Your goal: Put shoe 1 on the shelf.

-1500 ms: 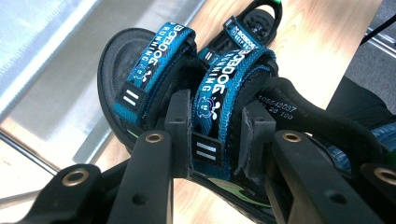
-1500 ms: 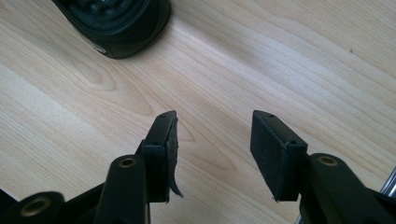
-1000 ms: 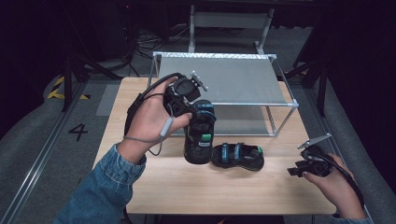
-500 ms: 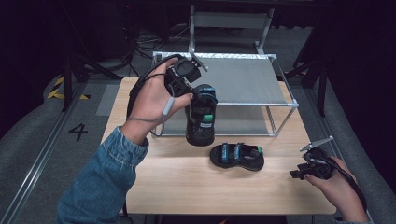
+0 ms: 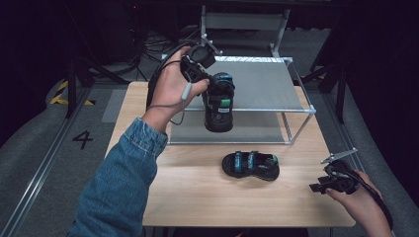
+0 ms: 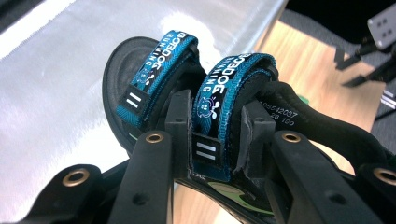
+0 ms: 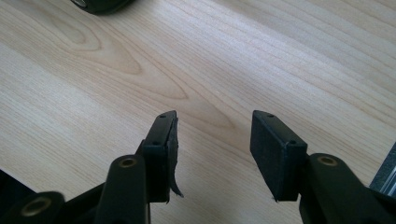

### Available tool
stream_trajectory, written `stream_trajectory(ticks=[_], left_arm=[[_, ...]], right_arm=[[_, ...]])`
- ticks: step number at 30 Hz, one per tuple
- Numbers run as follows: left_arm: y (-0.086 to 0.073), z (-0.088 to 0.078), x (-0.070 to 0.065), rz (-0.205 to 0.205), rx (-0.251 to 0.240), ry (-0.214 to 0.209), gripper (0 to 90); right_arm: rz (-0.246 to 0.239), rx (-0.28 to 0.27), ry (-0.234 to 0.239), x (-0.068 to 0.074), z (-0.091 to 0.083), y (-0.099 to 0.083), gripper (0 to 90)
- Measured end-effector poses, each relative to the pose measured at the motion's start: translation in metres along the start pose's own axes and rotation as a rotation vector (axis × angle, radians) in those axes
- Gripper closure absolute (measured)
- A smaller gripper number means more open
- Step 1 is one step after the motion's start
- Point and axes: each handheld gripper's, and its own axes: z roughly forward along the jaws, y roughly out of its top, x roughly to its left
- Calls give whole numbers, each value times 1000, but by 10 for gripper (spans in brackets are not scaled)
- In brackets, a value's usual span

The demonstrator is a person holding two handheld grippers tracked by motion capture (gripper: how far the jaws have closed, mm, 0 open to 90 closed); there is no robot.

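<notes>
Sandal (image 5: pixel 219 103) pinched aloft in left claw (image 5: pixel 210 81).

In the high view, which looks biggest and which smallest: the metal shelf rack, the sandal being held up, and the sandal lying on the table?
1. The shelf rack, by far the largest.
2 and 3. The held sandal and the sandal on the table look alike in size. They lie at different angles, so I won't rank them.

Dim room, grey floor (image 5: pixel 34 163), wooden table (image 5: pixel 197 192), tangled cables (image 5: pixel 148 42).
</notes>
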Motion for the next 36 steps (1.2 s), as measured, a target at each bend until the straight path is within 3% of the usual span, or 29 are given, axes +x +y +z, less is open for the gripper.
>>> stream_trajectory(ticks=[5,10,15,22,30,36], left_arm=[[5,7,13,-9,-29,17,704],[11,15,24,-19,-19,53,704],[17,26,36,-2,-9,75,704],[25,40,49,15,-20,75,704],[34,58,64,-5,-23,42,704],[40,69,70,2,-10,54,703]], right_arm=[[-4,2,5,1,1,1,523],[-11,6,9,1,3,2,522],[-7,5,13,-1,5,2,522],[-16,7,18,0,7,2,520],[-6,0,23,-1,5,1,519],[-11,-4,27,-1,4,0,517]])
